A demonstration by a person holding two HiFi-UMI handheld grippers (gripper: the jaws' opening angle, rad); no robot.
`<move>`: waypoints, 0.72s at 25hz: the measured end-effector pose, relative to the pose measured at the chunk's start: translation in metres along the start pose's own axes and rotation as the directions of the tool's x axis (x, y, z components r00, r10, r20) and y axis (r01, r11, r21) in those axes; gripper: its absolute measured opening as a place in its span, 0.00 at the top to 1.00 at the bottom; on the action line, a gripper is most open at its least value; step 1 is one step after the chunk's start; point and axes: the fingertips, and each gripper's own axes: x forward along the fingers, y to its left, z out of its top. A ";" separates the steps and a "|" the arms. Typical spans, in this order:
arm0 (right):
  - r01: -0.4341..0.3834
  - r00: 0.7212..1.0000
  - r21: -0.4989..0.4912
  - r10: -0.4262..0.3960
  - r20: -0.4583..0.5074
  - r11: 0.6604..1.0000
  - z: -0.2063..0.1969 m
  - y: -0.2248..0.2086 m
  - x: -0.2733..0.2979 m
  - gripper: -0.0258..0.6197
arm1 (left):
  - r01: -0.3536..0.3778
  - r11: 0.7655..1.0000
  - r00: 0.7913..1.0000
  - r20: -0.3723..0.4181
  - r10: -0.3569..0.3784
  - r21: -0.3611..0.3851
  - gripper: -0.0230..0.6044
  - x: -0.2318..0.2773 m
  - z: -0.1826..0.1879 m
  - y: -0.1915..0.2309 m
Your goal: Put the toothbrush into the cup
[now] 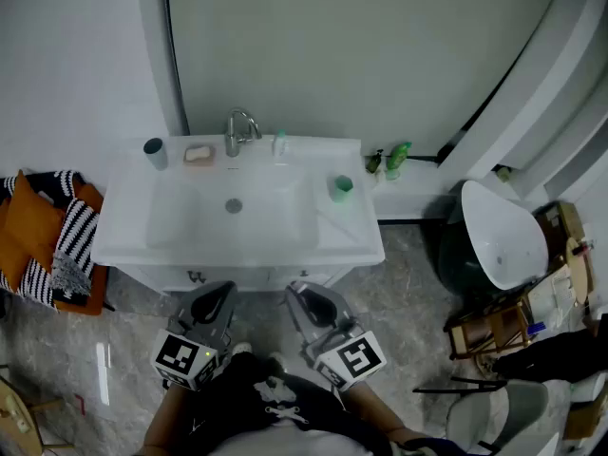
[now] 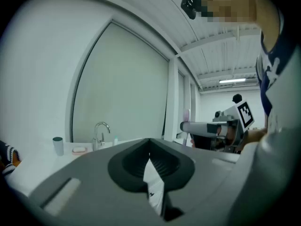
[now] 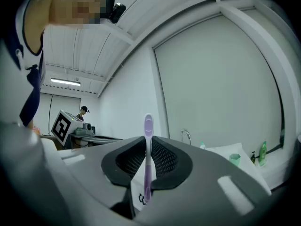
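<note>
On sink (image 1: 123, 228), cup (image 1: 342, 187), faucet (image 1: 239, 129), toothbrush (image 3: 148, 126) in right tool (image 3: 147, 147)

The toothbrush (image 3: 148, 154) is coloured purple. A green cup (image 1: 342, 187) is seen at three o'clock on the white sink (image 1: 190, 228); a black-and-white striped cloth (image 1: 71, 240) is seen at nine o'clock.

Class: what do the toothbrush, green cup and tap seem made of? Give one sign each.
Toothbrush: likely plastic, smooth lilac, slightly see-through.
Green cup: probably plastic, even pale tint.
Tap: metal, polished, bright reflections.
</note>
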 end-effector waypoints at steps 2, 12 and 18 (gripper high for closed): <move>-0.012 1.000 -0.005 0.012 0.004 1.000 -0.001 0.001 0.001 0.90 | -0.007 1.000 1.000 -0.002 0.007 0.012 0.96 -0.002 0.001 0.001; -0.077 0.997 0.007 0.077 -0.006 0.997 -0.017 0.009 -0.004 0.90 | -0.093 0.996 0.996 0.018 0.092 0.000 0.96 -0.020 -0.013 -0.001; -0.165 0.986 0.020 0.165 -0.017 0.986 -0.018 0.030 0.025 0.90 | -0.174 0.985 0.985 0.018 0.173 0.012 0.96 -0.041 -0.017 0.029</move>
